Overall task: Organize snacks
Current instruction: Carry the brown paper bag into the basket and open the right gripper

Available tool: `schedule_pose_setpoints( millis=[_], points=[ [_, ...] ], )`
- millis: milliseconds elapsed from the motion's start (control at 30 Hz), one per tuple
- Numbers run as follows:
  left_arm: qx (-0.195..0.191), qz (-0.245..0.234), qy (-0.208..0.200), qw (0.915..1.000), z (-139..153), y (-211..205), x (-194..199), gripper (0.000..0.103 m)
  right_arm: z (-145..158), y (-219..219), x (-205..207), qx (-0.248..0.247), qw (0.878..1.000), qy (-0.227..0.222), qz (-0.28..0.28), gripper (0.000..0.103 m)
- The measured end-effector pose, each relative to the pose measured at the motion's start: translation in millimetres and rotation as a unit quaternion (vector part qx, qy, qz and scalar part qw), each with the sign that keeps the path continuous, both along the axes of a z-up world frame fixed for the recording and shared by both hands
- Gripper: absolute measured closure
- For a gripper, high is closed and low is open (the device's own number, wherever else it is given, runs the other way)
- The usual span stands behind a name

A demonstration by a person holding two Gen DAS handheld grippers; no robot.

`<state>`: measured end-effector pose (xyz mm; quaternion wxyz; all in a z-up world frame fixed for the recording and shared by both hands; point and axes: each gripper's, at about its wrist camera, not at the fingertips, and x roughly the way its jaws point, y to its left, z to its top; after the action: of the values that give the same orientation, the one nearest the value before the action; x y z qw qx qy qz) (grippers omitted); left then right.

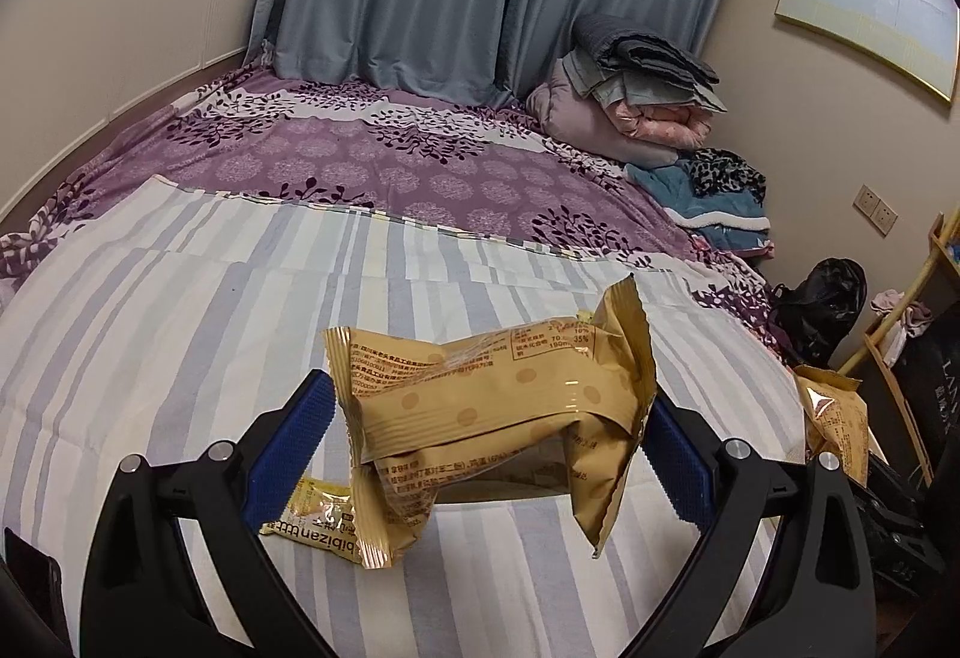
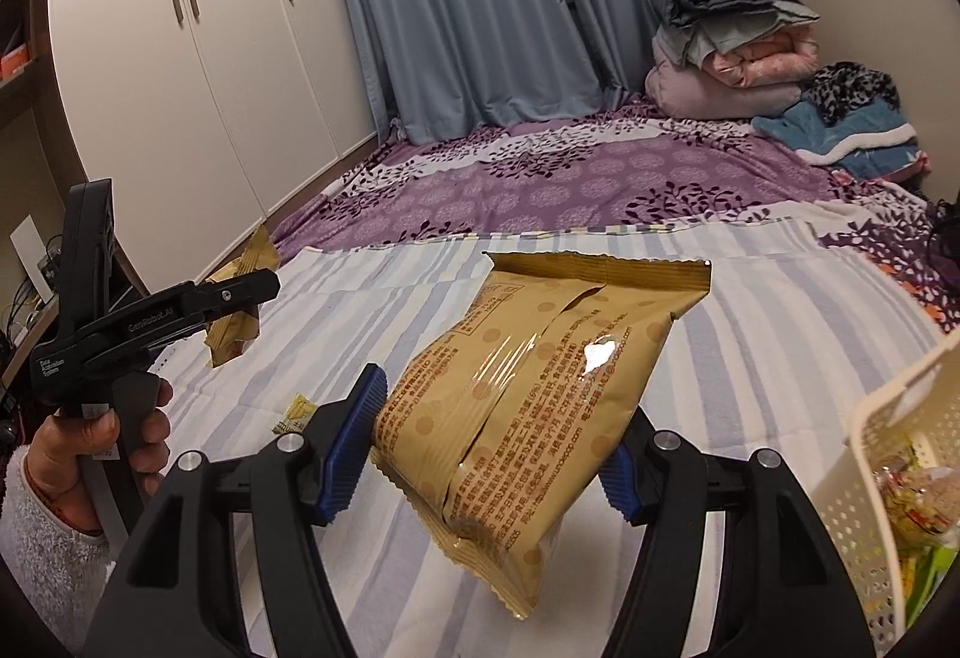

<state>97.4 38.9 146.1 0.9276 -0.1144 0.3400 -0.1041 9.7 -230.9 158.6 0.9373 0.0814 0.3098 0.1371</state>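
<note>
Snacks here are tan, polka-dotted foil packets, and each gripper has one. At the lower middle of the left wrist view, the left gripper (image 1: 495, 442) has its blue ribbed pads pressed against the two ends of a crumpled packet (image 1: 498, 406), which sags and folds between them, its crimped edges flaring outward. It is lifted clear of the striped sheet (image 1: 180, 328), probably so it can be carried across. Under it, at the lower left, a small yellow sachet (image 1: 312, 523) lies flat on the sheet.

In the right wrist view the right gripper (image 2: 486, 448) clamps a larger, plumper packet (image 2: 540, 388) by its sides — glossy film, a back seam running down it, serrated top edge standing up. The packet is tilted, one corner hanging low. At the right edge of that frame stands a cream perforated plastic basket (image 2: 864, 478) with wrapped sweets already inside; I judge it the goal, and the right packet is held just beside it, ready to be dropped in.

At the left of that view, the left gripper shows side-on, its packet pinched in the tips.

Soft bedding gives no firm support, so lifting rather than sliding makes sense.
</note>
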Motion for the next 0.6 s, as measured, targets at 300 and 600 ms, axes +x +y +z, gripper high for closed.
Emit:
schedule_pose_setpoints(
  millis=[300,600],
  points=[
    [0.015,-0.029,-0.015,0.9993,22.7,-40.0,-10.3,0.005,16.1,-64.6,-45.1,0.002,0.998,-0.023,-0.054,0.039],
    [0.03,-0.064,-0.032,0.997,44.4,-85.7,-21.1,0.005,25.5,-151.0,-100.7,-0.004,0.988,-0.042,-0.148,0.039]
  ],
)
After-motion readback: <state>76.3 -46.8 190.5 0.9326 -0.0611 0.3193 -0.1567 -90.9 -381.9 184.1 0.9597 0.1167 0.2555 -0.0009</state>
